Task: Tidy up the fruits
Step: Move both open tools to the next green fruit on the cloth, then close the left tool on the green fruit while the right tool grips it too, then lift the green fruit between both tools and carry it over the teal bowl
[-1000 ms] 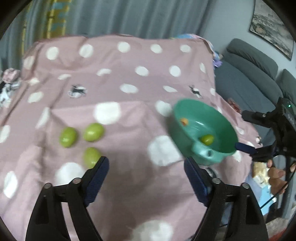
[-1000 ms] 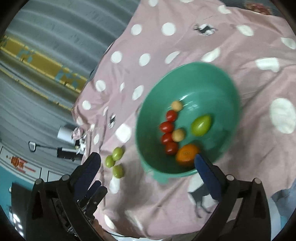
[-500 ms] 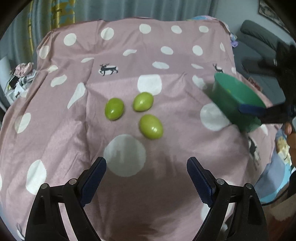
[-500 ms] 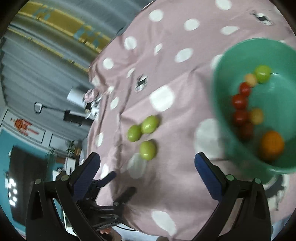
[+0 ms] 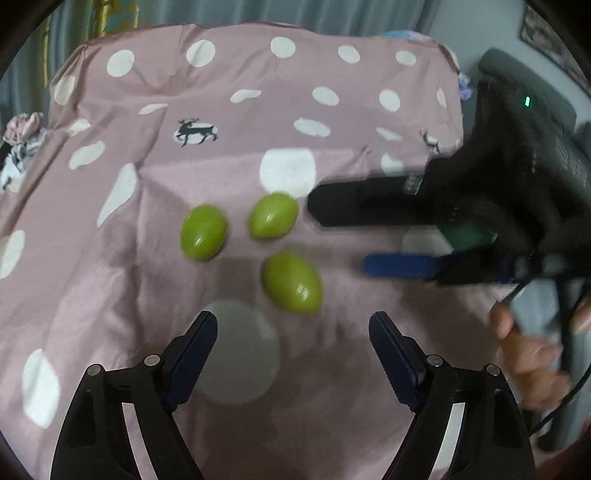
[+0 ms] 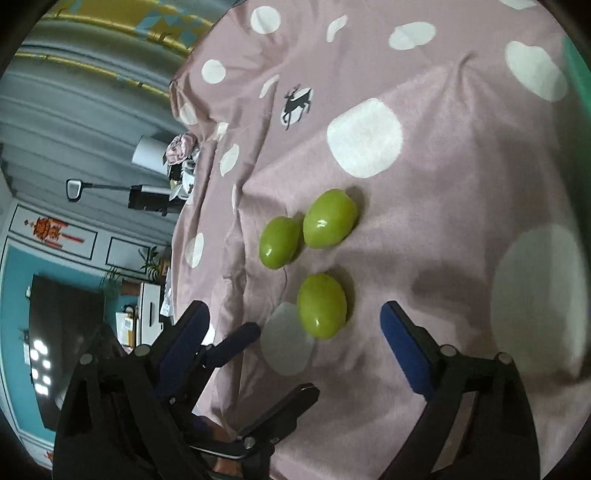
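Still, three green fruits (image 5: 291,282) lie loose on the cloth (image 5: 110,295), unsorted. Your left gripper (image 5: 291,332) and right gripper (image 6: 295,321) hang near them, jaws wide, holding nothing.

Both grippers' fingers (image 5: 201,343) apart, empty.

We see grey curtains (image 5: 332,14) with a yellow patterned band (image 6: 122,14), a grey sofa (image 5: 554,96), a framed picture (image 5: 554,33), a teal wall (image 6: 14,280) and a dark television (image 6: 62,332).
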`<state>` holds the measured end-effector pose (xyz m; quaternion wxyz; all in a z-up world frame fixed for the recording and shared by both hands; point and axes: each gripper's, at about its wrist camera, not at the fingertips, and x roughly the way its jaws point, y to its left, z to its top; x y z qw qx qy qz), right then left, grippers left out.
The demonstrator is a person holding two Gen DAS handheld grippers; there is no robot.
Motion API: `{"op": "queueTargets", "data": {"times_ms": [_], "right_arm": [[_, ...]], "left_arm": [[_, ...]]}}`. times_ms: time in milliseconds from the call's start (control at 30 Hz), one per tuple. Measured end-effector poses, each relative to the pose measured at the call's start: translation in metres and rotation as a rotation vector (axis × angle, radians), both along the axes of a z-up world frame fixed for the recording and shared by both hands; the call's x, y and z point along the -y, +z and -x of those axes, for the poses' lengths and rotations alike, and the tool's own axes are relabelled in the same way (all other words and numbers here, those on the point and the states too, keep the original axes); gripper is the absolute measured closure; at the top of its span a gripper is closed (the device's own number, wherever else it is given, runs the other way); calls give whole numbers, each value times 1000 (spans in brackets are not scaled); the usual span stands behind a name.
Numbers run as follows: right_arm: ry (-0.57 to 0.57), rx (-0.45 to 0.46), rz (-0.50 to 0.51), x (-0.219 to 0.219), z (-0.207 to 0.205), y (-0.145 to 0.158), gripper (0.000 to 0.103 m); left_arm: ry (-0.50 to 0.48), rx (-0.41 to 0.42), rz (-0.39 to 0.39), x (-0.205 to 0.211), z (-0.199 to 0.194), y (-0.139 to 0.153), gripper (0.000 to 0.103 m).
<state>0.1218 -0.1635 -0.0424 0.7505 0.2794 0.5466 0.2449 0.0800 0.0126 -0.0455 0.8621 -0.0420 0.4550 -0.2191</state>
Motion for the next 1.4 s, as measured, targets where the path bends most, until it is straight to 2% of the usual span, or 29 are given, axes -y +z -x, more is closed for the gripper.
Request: {"op": "queueTargets", "data": {"times_ms": [67,133,167,233,300,367,400,500,567,767,900,933,1000,1067,1167,1267,1400], "right_arm": [[19,4,21,-3,-3,-2,21],[37,1,39,-7,-7,-5,27],[49,0,40,-9,-9,-7,34],[68,-5,52,-15,-14,-11,44],[74,-15,68,-18,-18,-17,51],[69,-47,74,-18,-22,-26,57],[57,-61,78,-16,-25,-30,62],[53,-59,58,-15,-29,-34,68],[43,-55,58,-14,-30,-34,69],[49,-43,65,-17,-28,-32,70],[71,-26,48,-16,-22,-25,71],[78,-35,50,-16,-20,-24,69],[75,-78,76,-15,-19,-28,60],[60,-98,43,-13,-17,-32,58],[70,-75,57,-15,-12,-31,62],[32,-72,62,-11,-11,-30,76],[47,-29,52,-7,-6,-17,76]], "left_arm": [[17,-21,7,2,-8,-2,22],[33,-36,-13,6,-14,-6,34],[35,-41,-23,8,-17,-8,35],[42,-62,-50,12,-23,-15,49],[30,-83,-66,17,-26,-22,52],[44,-58,-79,19,-26,-21,55],[42,-70,-65,19,-29,-22,56],[47,-75,-39,19,-33,-22,60],[39,-60,-46,20,-34,-22,64],[34,-49,-47,18,-29,-21,64],[15,24,-81,21,-16,-15,64],[2,28,-95,24,-15,-15,64],[-1,22,-120,28,-13,-18,65],[18,56,-142,29,-10,-15,65],[19,45,-108,24,-8,-15,65],[-1,29,-94,24,-5,-17,65],[4,73,-84,28,1,-4,65]]}}
